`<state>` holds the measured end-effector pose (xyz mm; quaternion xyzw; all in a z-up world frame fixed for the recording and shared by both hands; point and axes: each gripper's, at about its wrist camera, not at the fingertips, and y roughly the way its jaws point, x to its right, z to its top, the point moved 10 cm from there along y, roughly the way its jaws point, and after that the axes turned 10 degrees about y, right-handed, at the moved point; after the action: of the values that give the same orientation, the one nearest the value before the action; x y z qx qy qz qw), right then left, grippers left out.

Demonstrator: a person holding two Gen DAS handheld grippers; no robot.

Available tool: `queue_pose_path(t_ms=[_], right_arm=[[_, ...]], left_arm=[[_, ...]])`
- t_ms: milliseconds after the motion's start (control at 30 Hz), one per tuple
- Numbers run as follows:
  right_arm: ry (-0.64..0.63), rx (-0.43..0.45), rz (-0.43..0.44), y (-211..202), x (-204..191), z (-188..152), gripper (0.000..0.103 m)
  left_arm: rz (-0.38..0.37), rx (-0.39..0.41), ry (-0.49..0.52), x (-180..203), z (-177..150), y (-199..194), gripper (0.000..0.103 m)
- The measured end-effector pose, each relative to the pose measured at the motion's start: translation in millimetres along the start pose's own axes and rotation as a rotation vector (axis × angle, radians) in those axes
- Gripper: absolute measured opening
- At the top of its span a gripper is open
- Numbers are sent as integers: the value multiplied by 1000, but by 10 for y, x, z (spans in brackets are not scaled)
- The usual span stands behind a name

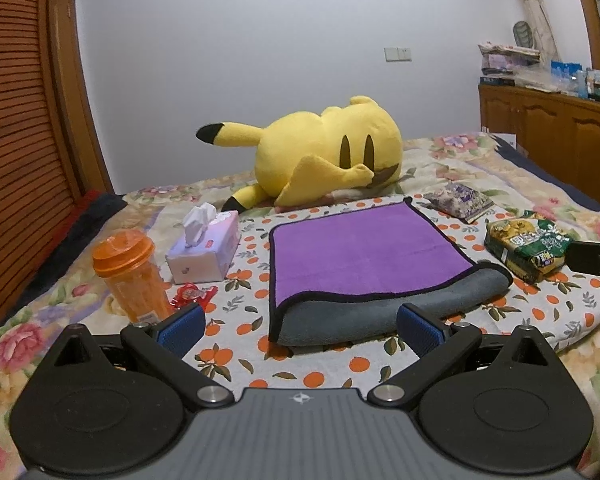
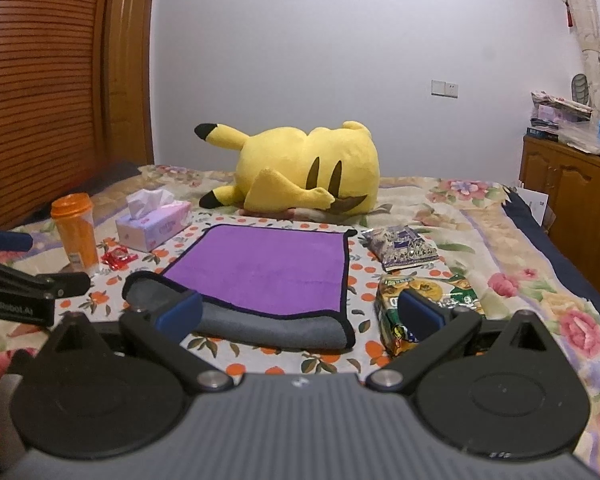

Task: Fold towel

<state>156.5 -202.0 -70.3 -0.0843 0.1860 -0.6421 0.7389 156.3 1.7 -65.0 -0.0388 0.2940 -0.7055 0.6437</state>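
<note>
Trouble would come mostly from crowding: our left gripper (image 1: 300, 326) and right gripper (image 2: 300, 314) both hang spread and empty at the near edge of the towel (image 1: 364, 256), which lies mid-bed, purple up, its near edge rolled to show grey. We judge a careless reach could topple the orange bottle (image 1: 130, 276) at near left, or snag the snack bag (image 2: 428, 312) at right.

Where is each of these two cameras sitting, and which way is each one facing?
Left wrist: sits on the left gripper, low over the bed, facing the towel and plush toy; its own open fingers show, the right gripper's edge at far right.
Right wrist: sits on the right gripper, facing the same way from further right; its own open fingers show, the left gripper at far left.
Shared: towel, plush toy, tissue box, orange bottle, snack bag.
</note>
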Motion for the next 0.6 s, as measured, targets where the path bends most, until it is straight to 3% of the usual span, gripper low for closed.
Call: queue_pose_path(t_ms=[600], right_arm=[[-29, -42, -10, 404, 69, 32, 103]], left_arm=[[-21, -44, 4, -52, 13, 357, 103]])
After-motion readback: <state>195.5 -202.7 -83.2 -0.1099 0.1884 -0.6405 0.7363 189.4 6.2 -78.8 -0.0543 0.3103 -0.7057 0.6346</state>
